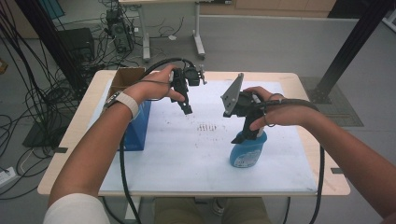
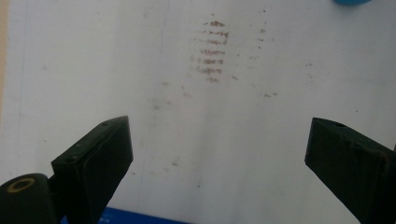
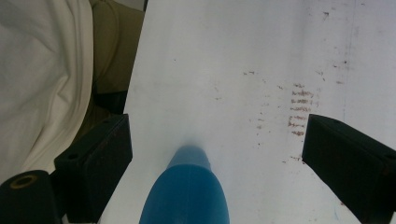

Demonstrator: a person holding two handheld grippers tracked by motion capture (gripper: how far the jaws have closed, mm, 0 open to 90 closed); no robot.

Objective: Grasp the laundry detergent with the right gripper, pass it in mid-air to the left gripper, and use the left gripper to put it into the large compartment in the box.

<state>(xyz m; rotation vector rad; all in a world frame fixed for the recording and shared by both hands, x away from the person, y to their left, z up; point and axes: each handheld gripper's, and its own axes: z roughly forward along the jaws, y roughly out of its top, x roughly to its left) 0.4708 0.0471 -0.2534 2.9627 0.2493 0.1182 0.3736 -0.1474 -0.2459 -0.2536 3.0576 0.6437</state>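
Forearms come in from the bottom of the high view over a wooden counter (image 1: 74, 135) covered by a large white sheet (image 1: 187, 158), which carries a patch of short brown smears (image 1: 208, 127) near its middle and scattered specks around it. Beyond the counter lie a grey floor, tangled black cables, another desk's legs and dark frame posts. At the counter's left edge a blue box (image 1: 137, 130) stands against an open cardboard box (image 1: 126, 77); what either holds cannot be told. A blue bottle (image 1: 247, 151) stands upright on the sheet toward the right front. Above it hangs the right gripper (image 1: 239, 138), jaws spread wide on either side of the bottle's top without touching it. Over the sheet near the blue box, the left gripper (image 1: 187, 110) points down with jaws spread and nothing between them.
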